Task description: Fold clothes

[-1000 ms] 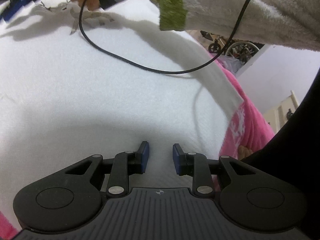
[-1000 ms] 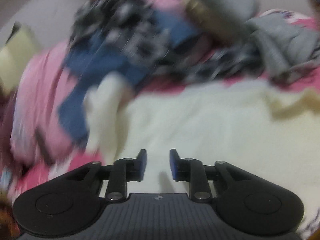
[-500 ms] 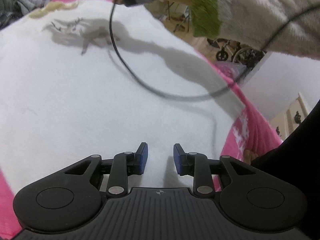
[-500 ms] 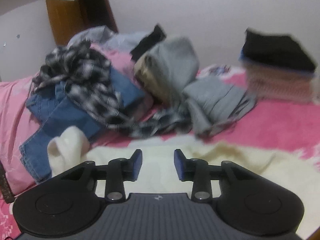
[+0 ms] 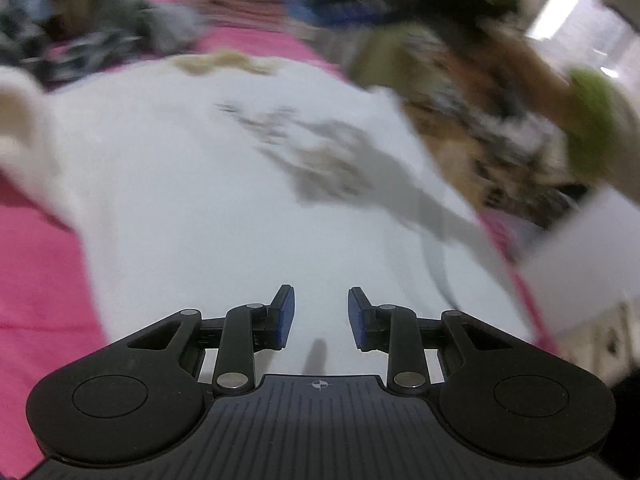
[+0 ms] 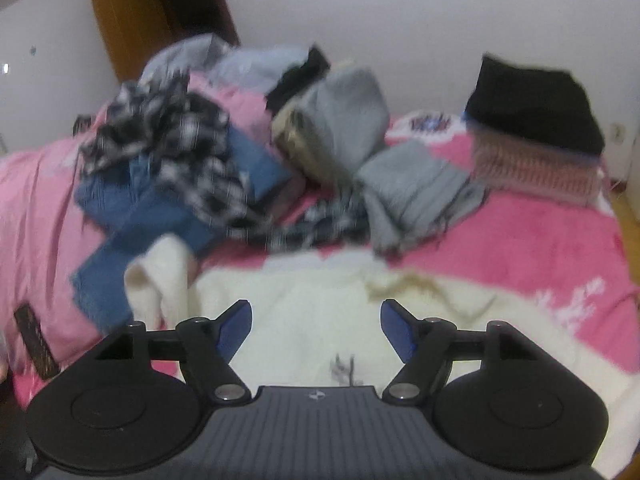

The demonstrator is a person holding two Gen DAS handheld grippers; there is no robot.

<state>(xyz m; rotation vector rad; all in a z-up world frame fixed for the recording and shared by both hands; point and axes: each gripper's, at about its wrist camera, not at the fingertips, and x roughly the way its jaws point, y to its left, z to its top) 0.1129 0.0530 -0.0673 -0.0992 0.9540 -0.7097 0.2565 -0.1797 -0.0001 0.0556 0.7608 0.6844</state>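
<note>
A white fleecy garment [image 5: 200,200] lies spread flat on the pink bed cover [image 5: 36,280], with a grey print [image 5: 320,160] on its chest and a tan collar trim [image 5: 224,62] at its far edge. My left gripper [image 5: 321,308] hovers over its near part, its jaws a narrow gap apart with nothing between them. In the right wrist view the same garment [image 6: 304,304] lies below my right gripper [image 6: 316,320], whose jaws are opening wide and empty. One white sleeve [image 6: 160,276] sticks up at the left. A person's sleeve with a green cuff [image 5: 592,120] is blurred at the right.
Behind the garment is a loose pile: a black-and-white plaid shirt [image 6: 168,136], jeans [image 6: 132,216] and grey clothes [image 6: 344,120]. A folded stack topped in black [image 6: 532,108] stands at the back right. A wooden door [image 6: 160,12] is at the back left, and a dark flat object [image 6: 36,340] lies at the bed's left edge.
My right gripper has risen off the garment and its jaws have spread wide. The left view has swung towards the collar and the pile; the person's arm and cable have shifted right.
</note>
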